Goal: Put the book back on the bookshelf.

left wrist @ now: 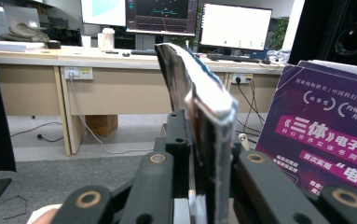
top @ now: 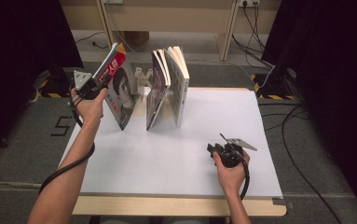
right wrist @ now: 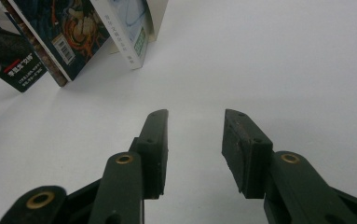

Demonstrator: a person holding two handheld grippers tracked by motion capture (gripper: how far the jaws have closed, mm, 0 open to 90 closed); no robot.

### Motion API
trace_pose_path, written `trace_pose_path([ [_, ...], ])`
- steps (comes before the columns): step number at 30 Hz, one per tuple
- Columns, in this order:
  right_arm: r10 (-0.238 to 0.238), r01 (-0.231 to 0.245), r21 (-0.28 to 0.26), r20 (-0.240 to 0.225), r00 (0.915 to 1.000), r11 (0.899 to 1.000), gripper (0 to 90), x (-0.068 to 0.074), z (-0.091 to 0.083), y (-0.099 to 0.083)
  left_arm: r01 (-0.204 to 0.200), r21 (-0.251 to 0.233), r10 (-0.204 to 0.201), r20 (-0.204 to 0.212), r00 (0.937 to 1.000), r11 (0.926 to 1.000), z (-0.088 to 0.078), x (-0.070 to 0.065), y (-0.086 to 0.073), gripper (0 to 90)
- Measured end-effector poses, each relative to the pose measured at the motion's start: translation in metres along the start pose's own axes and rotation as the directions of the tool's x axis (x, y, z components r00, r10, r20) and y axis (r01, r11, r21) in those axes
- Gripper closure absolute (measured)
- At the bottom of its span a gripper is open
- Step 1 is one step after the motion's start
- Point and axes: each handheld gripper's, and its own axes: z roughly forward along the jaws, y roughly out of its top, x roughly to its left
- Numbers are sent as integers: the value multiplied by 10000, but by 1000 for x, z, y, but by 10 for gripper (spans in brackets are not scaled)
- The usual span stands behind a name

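The left tool (top: 102, 85) sits at ten o'clock on the desk (top: 176, 158), its black jaws closed on the upper edge of a paperback with a face on its cover (top: 120, 91). The hold looks loose, judging by the slight gap at the right jaw in the left gripper view. The book (left wrist: 199, 121) stands tilted on its bottom edge, likely gripped high so it can be steered upright beside the others. At twelve o'clock two more glossy paperbacks (top: 167, 86) lean into each other, pages fanned, propping themselves up; the nearer has a purple cover (left wrist: 325, 140). The right tool (right wrist: 195, 144), at four o'clock, rests low over the matte white desk, jaws parted and holding nothing, probably waiting
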Motion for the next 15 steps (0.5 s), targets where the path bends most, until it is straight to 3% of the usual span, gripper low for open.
trace_pose_path([
  [5,30,-30,-25,0,10000,10000,611,0,0,0,384,172,-386,87,9992,9991,0,3,-1,733],
  [15,26,-26,-32,10,10000,10000,611,0,-1,0,784,300,-789,170,9967,9965,-3,6,-9,690],
])
